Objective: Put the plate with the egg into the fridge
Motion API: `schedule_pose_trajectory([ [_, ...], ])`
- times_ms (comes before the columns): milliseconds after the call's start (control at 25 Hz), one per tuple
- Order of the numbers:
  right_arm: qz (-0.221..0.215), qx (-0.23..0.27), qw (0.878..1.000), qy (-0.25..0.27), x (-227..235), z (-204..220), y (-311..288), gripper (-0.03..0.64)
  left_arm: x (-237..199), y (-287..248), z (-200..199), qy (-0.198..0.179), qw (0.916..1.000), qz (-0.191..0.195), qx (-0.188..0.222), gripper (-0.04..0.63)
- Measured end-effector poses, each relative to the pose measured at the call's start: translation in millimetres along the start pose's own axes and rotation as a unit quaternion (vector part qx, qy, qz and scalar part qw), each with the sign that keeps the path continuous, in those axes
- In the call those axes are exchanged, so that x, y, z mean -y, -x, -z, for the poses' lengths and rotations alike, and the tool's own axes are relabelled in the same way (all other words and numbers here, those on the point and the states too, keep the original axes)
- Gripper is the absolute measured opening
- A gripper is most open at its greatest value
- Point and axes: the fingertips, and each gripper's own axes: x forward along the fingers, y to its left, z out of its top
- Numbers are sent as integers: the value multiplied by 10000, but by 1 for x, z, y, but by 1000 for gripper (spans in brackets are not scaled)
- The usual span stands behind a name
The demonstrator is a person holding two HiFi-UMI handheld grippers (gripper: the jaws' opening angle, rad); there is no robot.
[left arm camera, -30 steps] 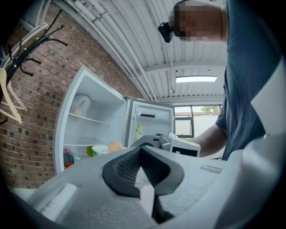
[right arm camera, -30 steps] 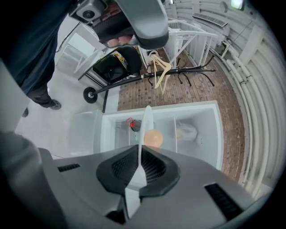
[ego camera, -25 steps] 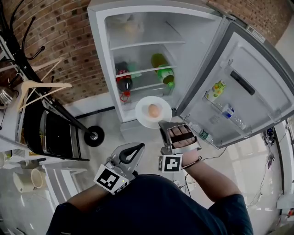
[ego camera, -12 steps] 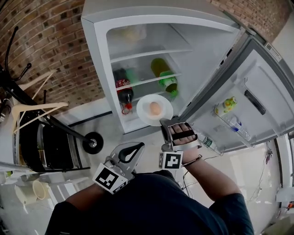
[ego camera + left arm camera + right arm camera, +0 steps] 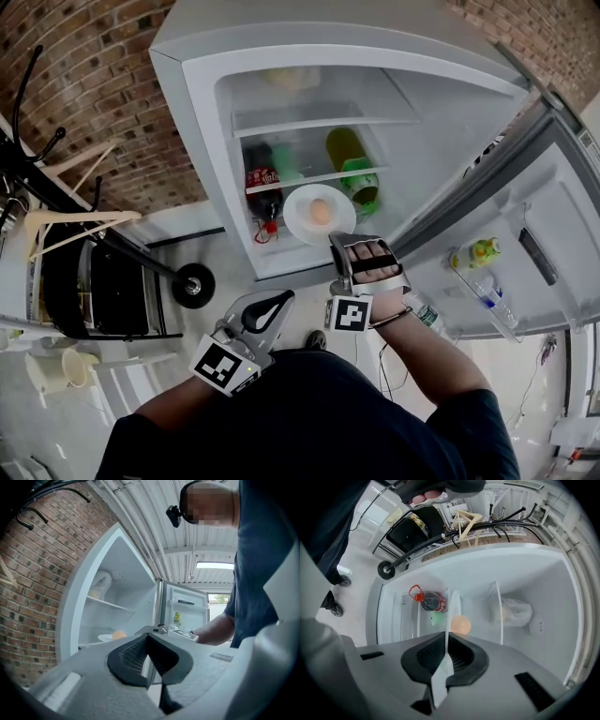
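The fridge stands open, its door swung fully aside. The person faces the fridge opening. The right forearm is extended toward the fridge, with the hand wrapped round the gripper handle. The left arm is bent and kept low, well short of the fridge.

The right gripper has its jaws pinched on the near rim of the plate. The right gripper view shows the rim edge-on between the pads. The plate is held level in the air at the mouth of the fridge, just in front of the shelf that carries the cola bottle and the green bottle. The egg lies near the middle of the plate.

The left gripper has its jaws pressed together with nothing between them, as the left gripper view confirms.

Compared with a second ago:
- The fridge opening fills more of the head view.
- The plate has moved from the fridge's lower front edge up to the bottle shelf.
- The right arm reaches further forward.
- The left gripper keeps its low position.
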Motion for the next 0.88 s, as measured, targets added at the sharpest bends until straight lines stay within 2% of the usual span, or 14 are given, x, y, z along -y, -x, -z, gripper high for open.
schedule_pose_trajectory([
  [280,24,31,10000,67,6,9,-41,20,-16,-11,0,9,9996,-294,17,3],
  [880,-238,-123,9993,279,-1,20,-110,20,-31,-11,3,10,9982,-593,9,3],
])
